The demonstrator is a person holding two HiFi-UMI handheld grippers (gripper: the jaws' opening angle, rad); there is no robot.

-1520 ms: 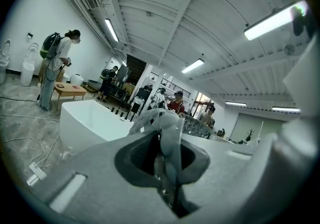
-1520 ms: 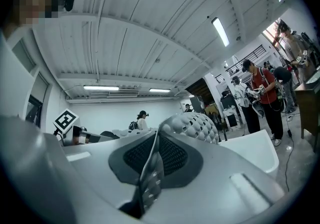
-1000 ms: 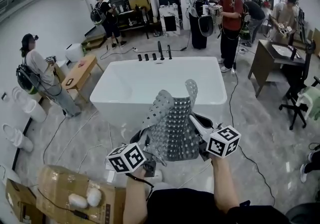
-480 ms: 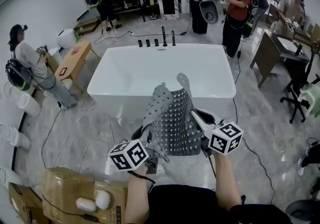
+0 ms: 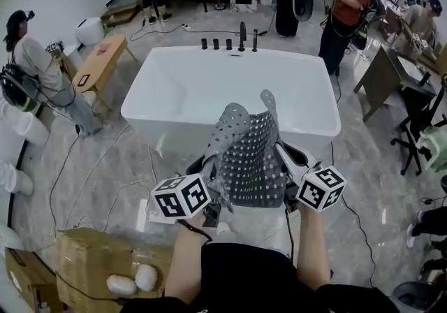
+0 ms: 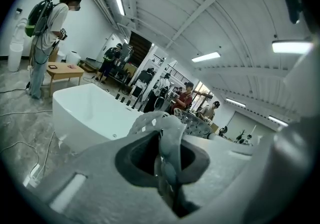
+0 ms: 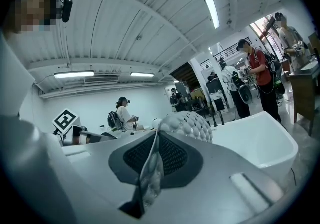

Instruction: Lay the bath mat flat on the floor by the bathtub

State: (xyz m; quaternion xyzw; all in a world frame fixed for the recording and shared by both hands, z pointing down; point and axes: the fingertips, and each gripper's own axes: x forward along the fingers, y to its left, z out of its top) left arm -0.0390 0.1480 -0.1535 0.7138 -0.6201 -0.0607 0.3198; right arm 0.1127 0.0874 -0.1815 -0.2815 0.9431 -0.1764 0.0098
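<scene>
A grey perforated bath mat (image 5: 250,158) hangs between my two grippers in the head view, its upper corners curling over. My left gripper (image 5: 211,189) is shut on the mat's left edge; that edge (image 6: 167,160) shows pinched between the jaws in the left gripper view. My right gripper (image 5: 285,177) is shut on the mat's right edge, with a thin fold (image 7: 150,175) pressed between the pads. The white bathtub (image 5: 230,95) stands just ahead of the mat, with black taps (image 5: 229,43) at its far rim. Grey marble floor (image 5: 126,179) lies in front of the tub.
A cardboard box (image 5: 91,263) sits at the lower left. Cables (image 5: 105,165) trail over the floor left of the tub. A wooden bench (image 5: 98,63) and a person (image 5: 35,67) are at the left; a desk (image 5: 394,84) and other people stand at the right and behind.
The view has moved closer to the tub, which now fills more of the frame. Both grippers keep holding the mat up in the same way.
</scene>
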